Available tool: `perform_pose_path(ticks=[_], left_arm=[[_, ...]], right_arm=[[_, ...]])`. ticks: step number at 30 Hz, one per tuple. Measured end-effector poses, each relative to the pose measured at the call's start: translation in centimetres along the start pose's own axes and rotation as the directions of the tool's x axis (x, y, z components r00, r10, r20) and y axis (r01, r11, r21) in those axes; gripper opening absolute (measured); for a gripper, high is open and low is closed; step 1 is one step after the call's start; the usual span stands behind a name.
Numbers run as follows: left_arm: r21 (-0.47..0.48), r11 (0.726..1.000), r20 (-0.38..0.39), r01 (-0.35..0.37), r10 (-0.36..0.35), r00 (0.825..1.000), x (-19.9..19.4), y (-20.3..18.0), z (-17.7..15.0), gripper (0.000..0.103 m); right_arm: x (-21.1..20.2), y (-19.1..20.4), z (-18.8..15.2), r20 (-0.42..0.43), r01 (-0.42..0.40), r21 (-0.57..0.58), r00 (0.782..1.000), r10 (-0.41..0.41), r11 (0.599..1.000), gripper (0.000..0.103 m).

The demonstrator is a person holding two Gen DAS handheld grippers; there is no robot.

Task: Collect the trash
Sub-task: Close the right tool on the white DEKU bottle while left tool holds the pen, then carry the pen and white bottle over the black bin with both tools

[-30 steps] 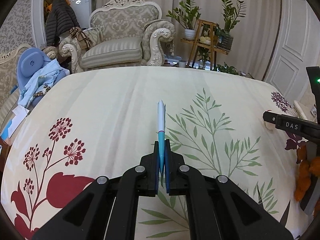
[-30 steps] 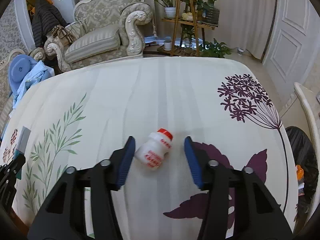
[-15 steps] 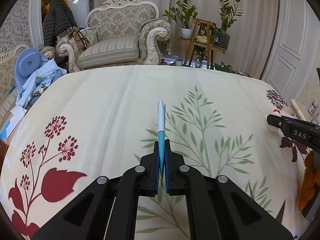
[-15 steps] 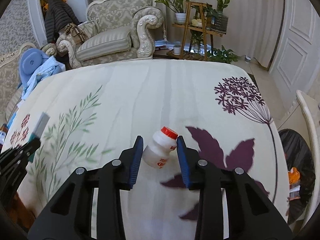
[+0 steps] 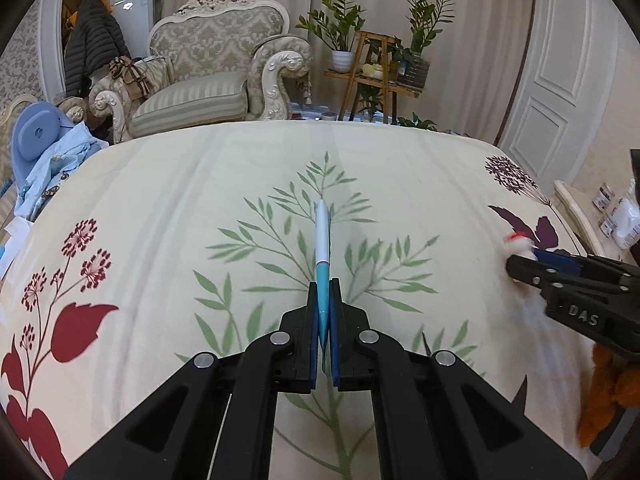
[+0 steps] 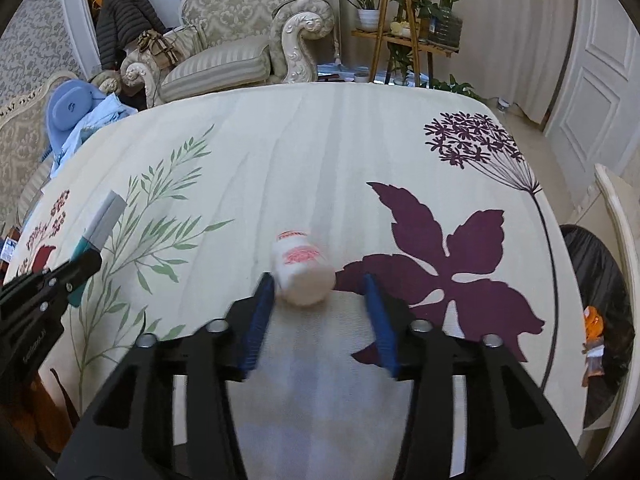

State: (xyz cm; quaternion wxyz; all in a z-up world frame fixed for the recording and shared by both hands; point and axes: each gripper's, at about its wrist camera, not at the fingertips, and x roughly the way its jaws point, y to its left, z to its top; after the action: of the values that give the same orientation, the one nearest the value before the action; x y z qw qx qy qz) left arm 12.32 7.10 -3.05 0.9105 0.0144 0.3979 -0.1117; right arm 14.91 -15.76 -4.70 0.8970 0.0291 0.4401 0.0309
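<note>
My left gripper (image 5: 323, 292) is shut on a white and teal pen (image 5: 322, 240) that sticks out forward over the floral tablecloth (image 5: 200, 184). It also shows in the right wrist view (image 6: 86, 264) at the left edge with the pen (image 6: 102, 220). My right gripper (image 6: 318, 288) is open, its blue pads wide apart. A small white yogurt bottle (image 6: 302, 268) with a red cap lies between them, close to the left pad. In the left wrist view the right gripper (image 5: 520, 264) and the bottle (image 5: 518, 244) show at the right edge.
A black trash bag (image 6: 600, 320) with orange scraps sits beyond the table's right edge, beside a white chair (image 6: 620, 220). An armchair (image 5: 208, 76), plant stand (image 5: 376, 68) and door (image 5: 560, 72) are past the far edge. Blue clothes (image 5: 44, 160) lie at the left.
My right gripper closed onto the bottle, then opened wide again; the bottle now lies between the pads, bottom end towards the camera. My left gripper has kept hold of the pen and shifted right.
</note>
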Motion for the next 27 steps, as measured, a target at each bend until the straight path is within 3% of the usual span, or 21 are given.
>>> perform_pose_path(ticks=[9,11,27], left_arm=[[-0.01,1.0,-0.003,-0.009,0.009,1.0,-0.1,0.2,-0.1,0.005],[-0.016,1.0,-0.003,-0.01,0.01,1.0,-0.1,0.3,-0.1,0.005],[-0.03,1.0,0.009,-0.01,0.01,1.0,-0.4,-0.5,-0.2,0.005]], right_arm=[[0.5,0.5,0.4,0.002,0.001,-0.021,1.0,-0.001,1.0,0.048],[0.5,0.6,0.4,0.007,0.007,-0.03,1.0,-0.007,1.0,0.036],[-1.6,-0.2,-1.1,0.054,0.01,-0.025,0.999,-0.008,1.0,0.036]])
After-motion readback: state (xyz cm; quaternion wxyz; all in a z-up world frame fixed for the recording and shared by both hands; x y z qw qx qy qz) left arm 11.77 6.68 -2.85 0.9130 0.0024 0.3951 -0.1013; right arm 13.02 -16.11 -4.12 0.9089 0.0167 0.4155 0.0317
